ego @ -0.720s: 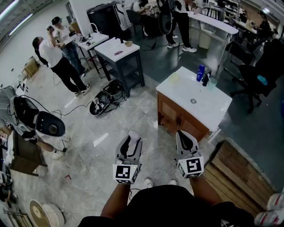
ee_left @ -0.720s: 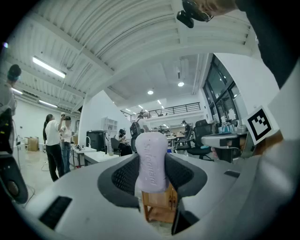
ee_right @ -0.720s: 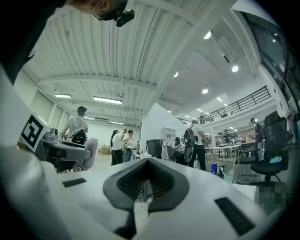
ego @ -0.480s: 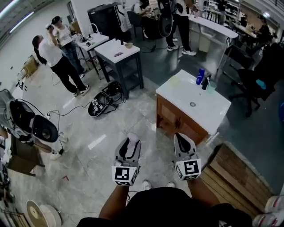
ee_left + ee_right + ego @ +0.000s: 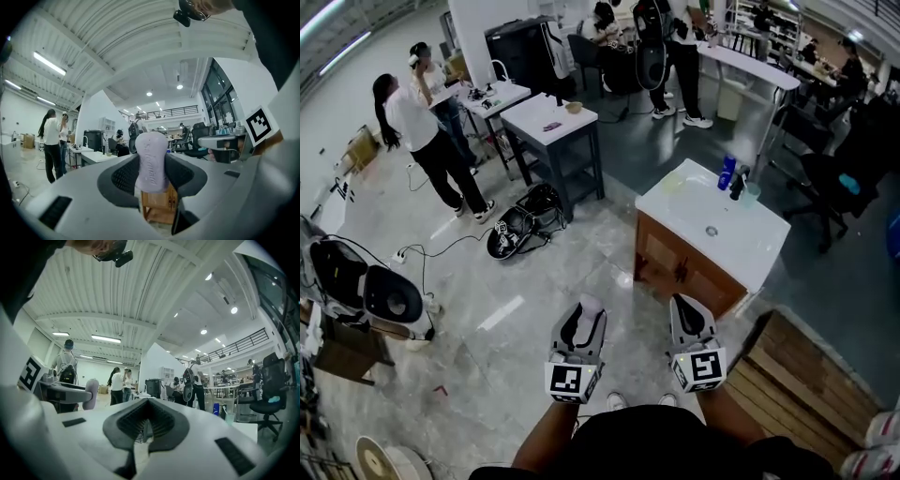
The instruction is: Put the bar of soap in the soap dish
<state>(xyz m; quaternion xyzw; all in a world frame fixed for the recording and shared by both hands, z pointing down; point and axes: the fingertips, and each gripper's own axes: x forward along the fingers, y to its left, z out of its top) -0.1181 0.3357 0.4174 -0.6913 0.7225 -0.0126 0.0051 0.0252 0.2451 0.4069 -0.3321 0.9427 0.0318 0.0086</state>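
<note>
Above the grey floor (image 5: 487, 309), left tongs (image 5: 585, 315) grip the soap (image 5: 152, 161).

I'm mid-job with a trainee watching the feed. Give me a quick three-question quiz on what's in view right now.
1. True or false: the right gripper is carrying the bar of soap.
2. Seen from the head view, where is the vanity? A) ahead, towards the right; B) ahead, towards the left; C) out of view.
3. Fill in: the bottle beside the tap is ___.

Key:
1. False. The soap is clamped upright in the left gripper, and the right gripper's jaws are together on nothing.
2. A.
3. Blue.
</note>
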